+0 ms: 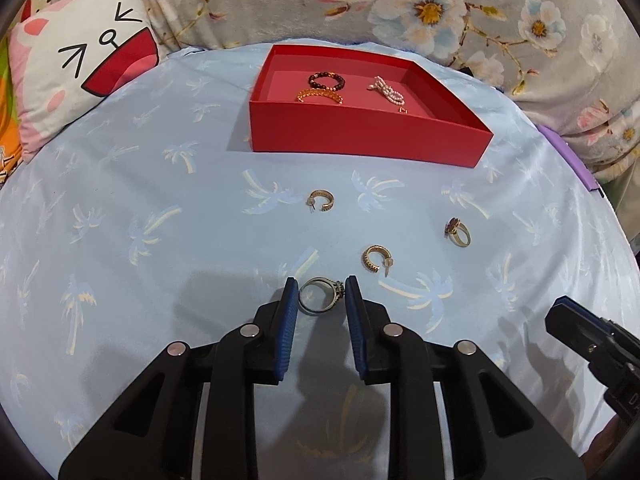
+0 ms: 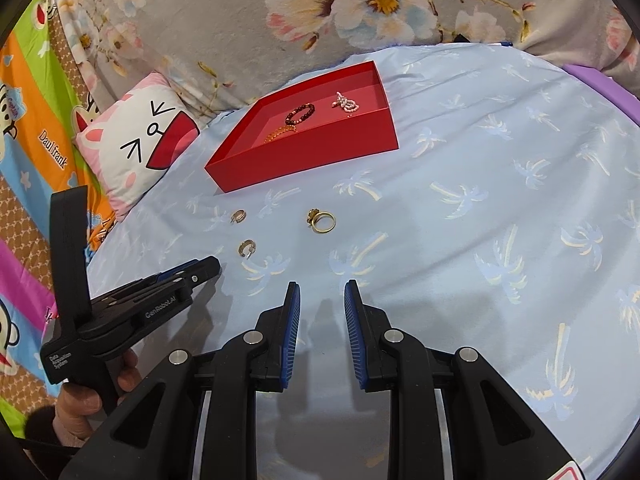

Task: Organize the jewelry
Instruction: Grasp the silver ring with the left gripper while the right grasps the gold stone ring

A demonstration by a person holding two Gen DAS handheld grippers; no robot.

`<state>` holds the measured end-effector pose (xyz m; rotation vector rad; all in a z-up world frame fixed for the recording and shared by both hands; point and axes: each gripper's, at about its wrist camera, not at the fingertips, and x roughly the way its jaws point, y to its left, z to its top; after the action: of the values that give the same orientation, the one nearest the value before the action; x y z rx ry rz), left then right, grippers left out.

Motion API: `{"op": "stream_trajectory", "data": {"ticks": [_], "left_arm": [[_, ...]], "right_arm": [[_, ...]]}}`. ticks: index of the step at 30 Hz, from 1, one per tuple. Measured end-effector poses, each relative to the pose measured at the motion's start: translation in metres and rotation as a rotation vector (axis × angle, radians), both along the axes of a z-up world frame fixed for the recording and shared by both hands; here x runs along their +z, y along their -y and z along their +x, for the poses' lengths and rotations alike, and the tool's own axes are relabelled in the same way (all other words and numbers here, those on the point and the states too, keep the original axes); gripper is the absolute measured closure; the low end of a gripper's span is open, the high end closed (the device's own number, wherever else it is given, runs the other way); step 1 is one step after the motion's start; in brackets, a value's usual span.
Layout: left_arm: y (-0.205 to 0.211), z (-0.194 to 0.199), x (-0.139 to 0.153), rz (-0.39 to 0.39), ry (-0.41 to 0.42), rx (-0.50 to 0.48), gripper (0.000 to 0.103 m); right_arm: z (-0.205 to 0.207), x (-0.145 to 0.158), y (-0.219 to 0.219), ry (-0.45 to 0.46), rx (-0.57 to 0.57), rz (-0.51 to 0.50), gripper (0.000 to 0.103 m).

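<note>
The left gripper [image 1: 322,294] has its two blue pads on either side of a silver ring [image 1: 321,295] that lies on the pale blue palm-print cloth [image 1: 120,200]. The pads sit right against the band's edges, pinching it – the ring's stone setting is against the right-hand pad. Just beyond the fingertips, a little to the right, lies a gold hoop earring [image 1: 376,258]; further right, well apart, a gold ring with a dark red stone [image 1: 458,231]. Ahead and slightly left is a second gold hoop earring [image 1: 320,201].

Beyond these stands an open red box [image 1: 360,136], holding a dark bead bracelet [image 1: 326,80], an amber bracelet [image 1: 320,96] in front of it, and a pearl piece [image 1: 386,90] to the right.

The right gripper [image 2: 322,292] hovers over bare cloth with its pads parted and nothing between them – the gap is modest. A hand [image 2: 80,400] grips the left tool's handle at its lower left. A cartoon-face cushion [image 1: 80,60] and a floral blanket [image 1: 400,8] lie past the cloth.
</note>
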<state>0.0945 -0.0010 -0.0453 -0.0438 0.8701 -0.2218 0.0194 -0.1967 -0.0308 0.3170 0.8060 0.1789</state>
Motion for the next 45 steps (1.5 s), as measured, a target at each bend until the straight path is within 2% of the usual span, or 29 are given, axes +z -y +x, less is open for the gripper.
{"op": "stream_trajectory", "data": {"ticks": [7,13,25,28,30,35,38,45], "left_arm": [[-0.018,-0.005,0.017,-0.028,0.025,0.029,0.08],[-0.031,-0.006,0.028,-0.05,0.04,0.047,0.08],[-0.038,0.0,0.027,-0.071,0.032,0.057,0.08],[-0.039,0.001,0.026,-0.074,0.03,0.058,0.08],[-0.039,0.002,0.026,-0.079,0.028,0.059,0.08],[-0.039,0.004,0.024,-0.085,0.023,0.057,0.08],[-0.039,0.005,0.024,-0.087,0.02,0.055,0.08],[-0.037,0.005,0.024,-0.089,0.025,0.058,0.08]], "right_arm": [[0.017,0.003,-0.02,0.011,0.052,-0.016,0.08],[0.047,-0.002,-0.022,-0.002,0.04,-0.032,0.08],[0.09,-0.013,-0.039,-0.027,0.059,-0.11,0.08],[0.093,-0.018,-0.037,-0.042,0.052,-0.116,0.084],[0.095,-0.022,-0.037,-0.056,0.052,-0.116,0.094],[0.096,-0.023,-0.037,-0.057,0.051,-0.118,0.096],[0.096,-0.022,-0.038,-0.052,0.052,-0.12,0.103],[0.09,-0.015,-0.034,-0.028,0.046,-0.111,0.103]]}}
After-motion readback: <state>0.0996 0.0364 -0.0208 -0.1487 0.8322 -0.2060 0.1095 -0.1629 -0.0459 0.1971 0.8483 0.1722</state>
